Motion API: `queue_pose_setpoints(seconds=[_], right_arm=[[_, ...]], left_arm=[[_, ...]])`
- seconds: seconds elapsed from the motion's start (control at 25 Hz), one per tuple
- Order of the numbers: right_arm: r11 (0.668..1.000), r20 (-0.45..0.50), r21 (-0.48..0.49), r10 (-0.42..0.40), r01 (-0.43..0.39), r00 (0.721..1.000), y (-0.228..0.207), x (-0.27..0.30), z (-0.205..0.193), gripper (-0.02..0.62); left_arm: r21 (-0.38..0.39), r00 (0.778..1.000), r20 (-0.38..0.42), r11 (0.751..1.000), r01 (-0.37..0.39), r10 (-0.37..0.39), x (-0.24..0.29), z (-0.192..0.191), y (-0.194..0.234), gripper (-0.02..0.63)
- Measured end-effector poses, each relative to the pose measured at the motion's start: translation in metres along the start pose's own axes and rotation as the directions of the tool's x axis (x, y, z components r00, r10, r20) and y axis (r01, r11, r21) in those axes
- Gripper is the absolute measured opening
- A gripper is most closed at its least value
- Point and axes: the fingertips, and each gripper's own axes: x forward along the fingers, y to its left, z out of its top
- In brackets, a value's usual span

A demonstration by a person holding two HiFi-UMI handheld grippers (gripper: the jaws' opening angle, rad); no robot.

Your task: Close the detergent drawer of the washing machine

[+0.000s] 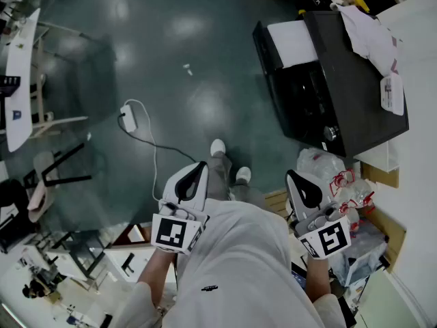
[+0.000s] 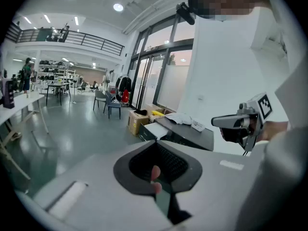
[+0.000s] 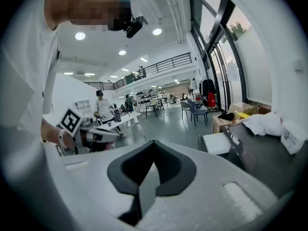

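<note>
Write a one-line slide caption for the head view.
Person stands short of the black washing machine, its white detergent drawer pulled out, with left gripper and right gripper held low, touching nothing.

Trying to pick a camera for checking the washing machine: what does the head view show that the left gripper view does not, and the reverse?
Only the head view: the floor with a white adapter and its cable, the person's shoes, and the left gripper seen from outside. Only the left gripper view: the hall's balcony railing, ceiling lights and glass doors. Both: the dark washing machine, its white detergent drawer standing out, the white cloth on top, and the right gripper.
</note>
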Motion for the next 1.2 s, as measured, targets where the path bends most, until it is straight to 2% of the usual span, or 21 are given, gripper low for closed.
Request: queue_pose_setpoints(seconds=[0.08,0.2,0.36,0.52,0.64,0.72,0.8,0.96,1.2], right_arm=[[0.999,0.019,-0.036,-0.016,0.017,1.000,0.003,-0.015,-0.001,0.002],[0.998,0.041,-0.061,-0.016,0.018,0.999,0.006,-0.039,-0.004,0.002],[0.998,0.056,-0.061,-0.007,0.010,0.998,0.018,-0.062,-0.015,0.002],[0.999,0.075,-0.046,-0.017,0.021,0.997,0.033,-0.086,-0.024,0.002],[0.998,0.139,0.058,-0.004,-0.004,0.990,0.039,-0.103,-0.024,0.002],[0.994,0.190,0.103,0.017,-0.038,0.982,0.049,-0.110,-0.020,0.002],[0.998,0.185,0.050,0.037,-0.047,0.982,0.065,-0.110,-0.018,0.003],[0.997,0.181,-0.076,0.036,-0.023,0.983,0.095,-0.101,-0.014,0.002],[0.996,0.209,-0.080,-0.028,0.045,0.978,0.114,-0.083,-0.004,0.002]], left_arm=[[0.039,1.000,0.004,0.999,0.002,-0.002,-0.008,0.003,-0.021,0.012],[0.088,0.998,0.065,0.996,-0.010,0.004,-0.020,0.013,-0.056,0.012],[0.080,0.997,0.065,0.995,-0.056,0.051,-0.035,0.012,-0.086,0.012],[0.007,0.995,0.056,0.997,-0.083,0.083,-0.052,0.008,-0.105,0.012],[-0.071,0.998,0.042,0.996,-0.044,0.048,-0.060,0.001,-0.118,0.012],[-0.067,0.998,0.048,0.997,-0.037,0.040,-0.069,0.002,-0.123,0.012],[-0.046,0.997,0.064,0.998,-0.041,0.044,-0.079,0.007,-0.122,0.012],[-0.046,0.994,0.098,0.998,-0.042,0.046,-0.102,0.013,-0.111,0.012],[-0.051,0.991,0.131,0.999,0.004,0.003,-0.111,0.014,-0.092,0.012]])
